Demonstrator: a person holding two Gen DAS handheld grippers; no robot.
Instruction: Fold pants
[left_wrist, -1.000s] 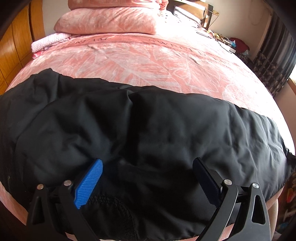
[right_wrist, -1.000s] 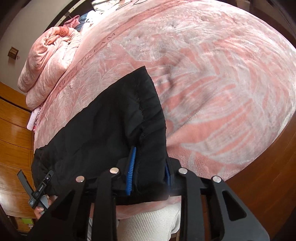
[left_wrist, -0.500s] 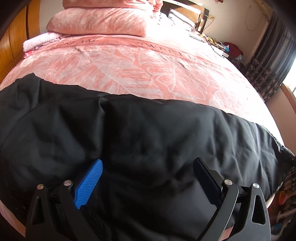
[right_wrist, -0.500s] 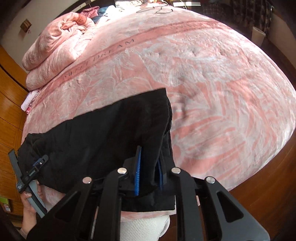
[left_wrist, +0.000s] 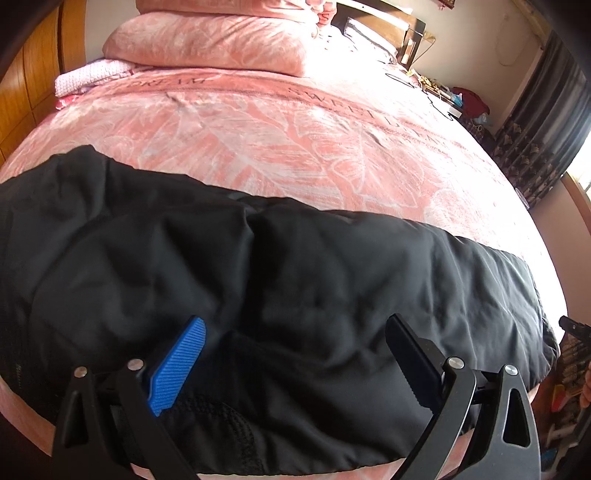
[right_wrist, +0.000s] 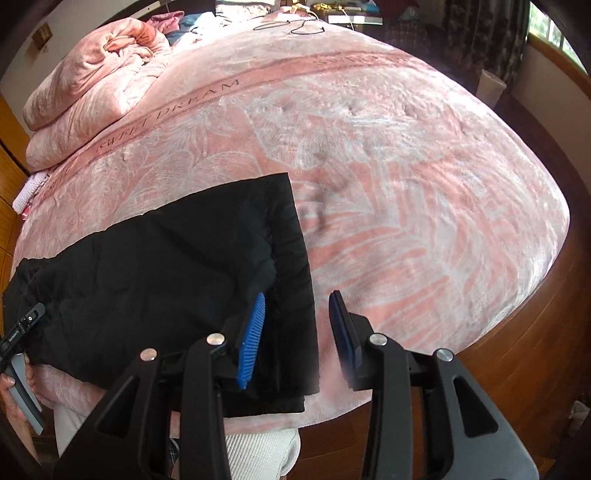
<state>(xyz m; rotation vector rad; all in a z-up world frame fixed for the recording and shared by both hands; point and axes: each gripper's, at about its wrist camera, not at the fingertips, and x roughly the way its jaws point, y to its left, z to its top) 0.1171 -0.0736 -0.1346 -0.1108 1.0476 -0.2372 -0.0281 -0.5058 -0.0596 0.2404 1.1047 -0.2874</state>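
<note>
Black padded pants (left_wrist: 295, 288) lie flat along the near edge of the pink bed (left_wrist: 314, 140), legs stacked one on the other. My left gripper (left_wrist: 295, 332) is wide open, resting over the waist end. My right gripper (right_wrist: 299, 317) is open at the cuff end of the pants (right_wrist: 177, 273). Its left finger lies on the hem and its right finger stands over the blanket. The left gripper shows at the left edge of the right wrist view (right_wrist: 22, 325).
Folded pink quilts (left_wrist: 221, 40) and a light pink cloth (left_wrist: 92, 74) lie at the head of the bed. A wooden wardrobe (left_wrist: 26, 85) stands on the left. Wooden floor (right_wrist: 535, 332) runs past the bed's foot. Dark curtains (left_wrist: 546, 110) hang at the right.
My right gripper was shut on the cuffs and has opened, letting them lie on the bed. The left gripper stayed open over the waist.
</note>
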